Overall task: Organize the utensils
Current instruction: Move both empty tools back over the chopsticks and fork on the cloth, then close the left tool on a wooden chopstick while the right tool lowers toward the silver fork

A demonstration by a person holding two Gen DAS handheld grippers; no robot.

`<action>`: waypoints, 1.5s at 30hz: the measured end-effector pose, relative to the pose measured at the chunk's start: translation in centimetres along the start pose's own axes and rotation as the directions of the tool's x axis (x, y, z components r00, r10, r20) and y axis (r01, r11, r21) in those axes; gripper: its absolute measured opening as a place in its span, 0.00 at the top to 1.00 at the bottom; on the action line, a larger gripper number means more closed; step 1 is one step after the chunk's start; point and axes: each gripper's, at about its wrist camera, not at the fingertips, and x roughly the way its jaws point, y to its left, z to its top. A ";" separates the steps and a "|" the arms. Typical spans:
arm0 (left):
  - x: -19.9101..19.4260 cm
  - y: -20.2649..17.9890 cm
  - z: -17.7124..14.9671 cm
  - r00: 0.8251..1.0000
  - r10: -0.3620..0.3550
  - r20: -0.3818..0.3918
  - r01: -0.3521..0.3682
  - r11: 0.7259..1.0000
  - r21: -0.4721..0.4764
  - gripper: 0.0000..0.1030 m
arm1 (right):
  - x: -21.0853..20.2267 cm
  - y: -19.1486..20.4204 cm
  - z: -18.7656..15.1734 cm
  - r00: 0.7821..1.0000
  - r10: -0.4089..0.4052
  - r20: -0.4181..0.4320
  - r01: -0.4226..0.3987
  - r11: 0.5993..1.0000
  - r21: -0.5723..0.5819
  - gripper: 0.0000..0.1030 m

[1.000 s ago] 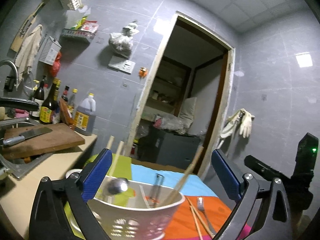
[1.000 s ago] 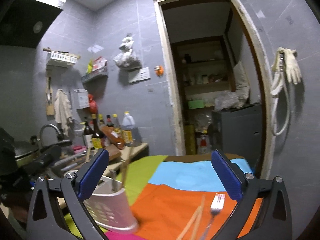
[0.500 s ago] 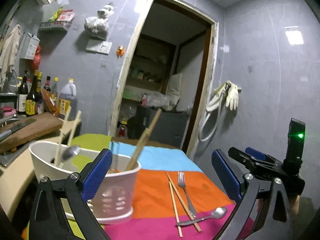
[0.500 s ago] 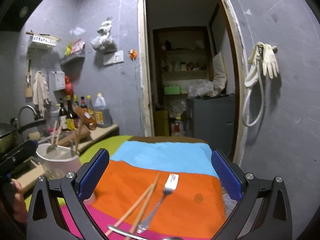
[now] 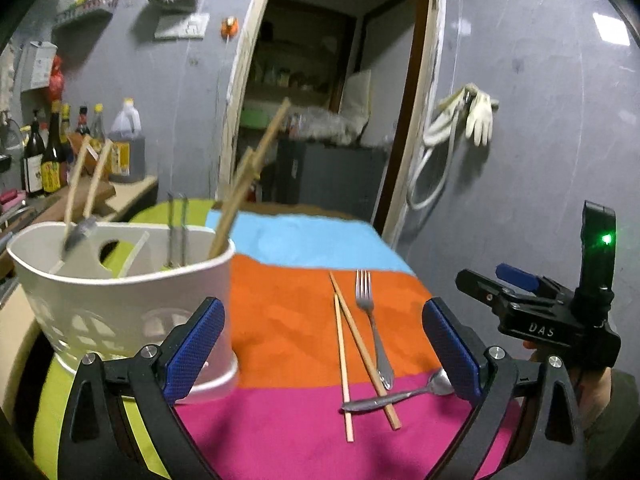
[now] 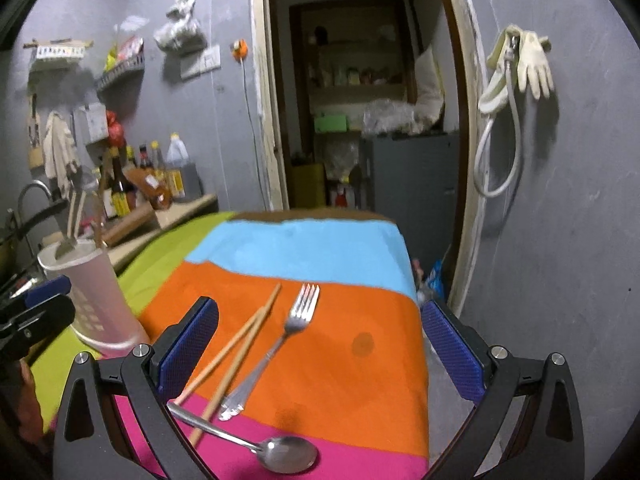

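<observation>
Loose utensils on the striped cloth [image 6: 372, 364]: a pair of chopsticks [image 6: 236, 354], a fork [image 6: 280, 340] and a spoon [image 6: 276, 454]. In the right wrist view the chopsticks run from 7 o'clock up toward 1 o'clock, the fork lies just beside them on the 3 o'clock side, and the spoon's handle passes across the near ends of both. The spoon's bowl sits at 6 o'clock, nearest you.

White utensil holder [image 5: 120, 300]: stands at 9 o'clock in the left wrist view, already carrying chopsticks and metal pieces. Its compartments are too blurred to sort out.

Right gripper [image 6: 320, 356]: jaws spread wide, nothing between them, held above the loose pile. Left gripper [image 5: 320, 352]: jaws also spread and empty, with the holder just at its left finger.

Judgement: the step in hand is picking the next loose piece with your right gripper. The spoon looks like the best first take, since it overlaps the others. Come down on its handle clear of the crossing, so that you pinch the spoon alone. Close squarely across the handle; thin metal on cloth may slide or pivot. Lift straight up before swinging toward 9 o'clock, or the chopsticks may scatter.
</observation>
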 end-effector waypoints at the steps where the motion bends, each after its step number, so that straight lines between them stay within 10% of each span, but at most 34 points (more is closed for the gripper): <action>1: 0.5 -0.2 -0.1 1.000 -0.001 -0.018 0.001 1.000 0.002 0.10 | 0.5 -0.2 -0.1 1.000 0.007 -0.020 -0.007 1.000 0.003 0.01; 13: 7.4 -0.9 -0.6 0.959 -0.003 -0.285 0.020 0.998 0.057 0.58 | 5.0 -1.9 -1.1 0.968 0.100 -0.229 -0.090 0.994 0.055 0.30; 31: 15.8 0.5 -1.0 0.835 -0.071 -0.546 0.089 0.996 0.007 0.86 | 10.0 -1.5 -1.2 0.910 0.146 -0.388 -0.139 0.989 0.046 0.54; 39: 16.2 1.0 -0.9 0.837 -0.065 -0.543 0.063 0.998 -0.021 0.97 | 10.8 -1.3 -1.0 0.897 0.147 -0.418 -0.142 0.989 0.043 0.55; 45: 14.7 2.3 -1.2 0.881 -0.046 -0.470 -0.006 0.994 -0.109 0.97 | 12.8 -0.8 -0.9 0.871 0.152 -0.468 -0.144 0.988 0.054 0.59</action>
